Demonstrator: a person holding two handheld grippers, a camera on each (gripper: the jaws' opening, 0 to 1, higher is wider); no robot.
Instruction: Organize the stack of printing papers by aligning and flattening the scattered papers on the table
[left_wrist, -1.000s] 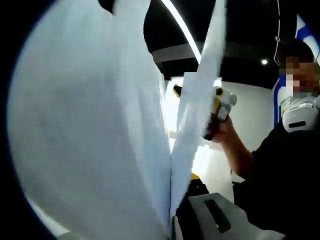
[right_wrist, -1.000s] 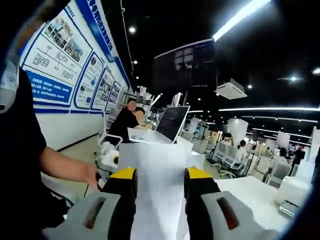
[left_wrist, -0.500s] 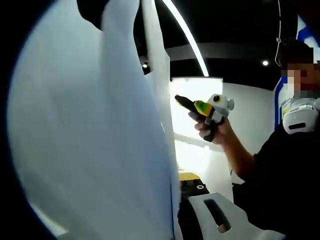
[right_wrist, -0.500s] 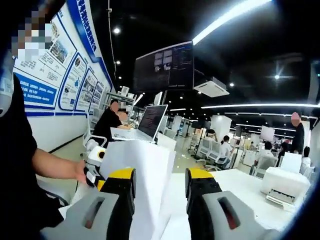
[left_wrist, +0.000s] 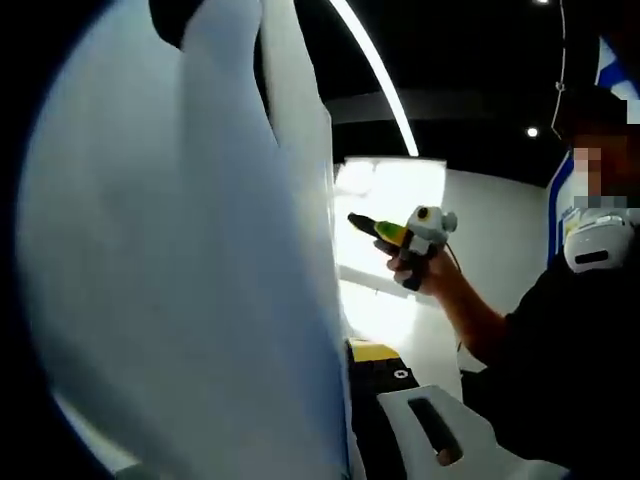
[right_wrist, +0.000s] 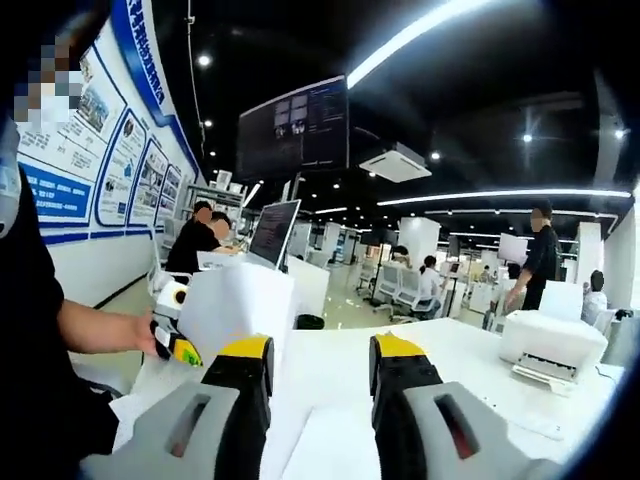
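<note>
Between left hand-held gripper (left_wrist: 350, 400) jaws, smooth white paper stack (left_wrist: 180, 280).

In my left gripper view the stack of papers (left_wrist: 190, 270) stands so close that it hides one of my two fingers, runs off the top and bottom edges, and is blurred, so I cannot count the sheets. In my right gripper view that stack (right_wrist: 235, 305) covers most of my left gripper (right_wrist: 172, 340), so I cannot tell how its fingers stand. The counter (right_wrist: 450, 355) is cut off at the bottom edge.
</note>
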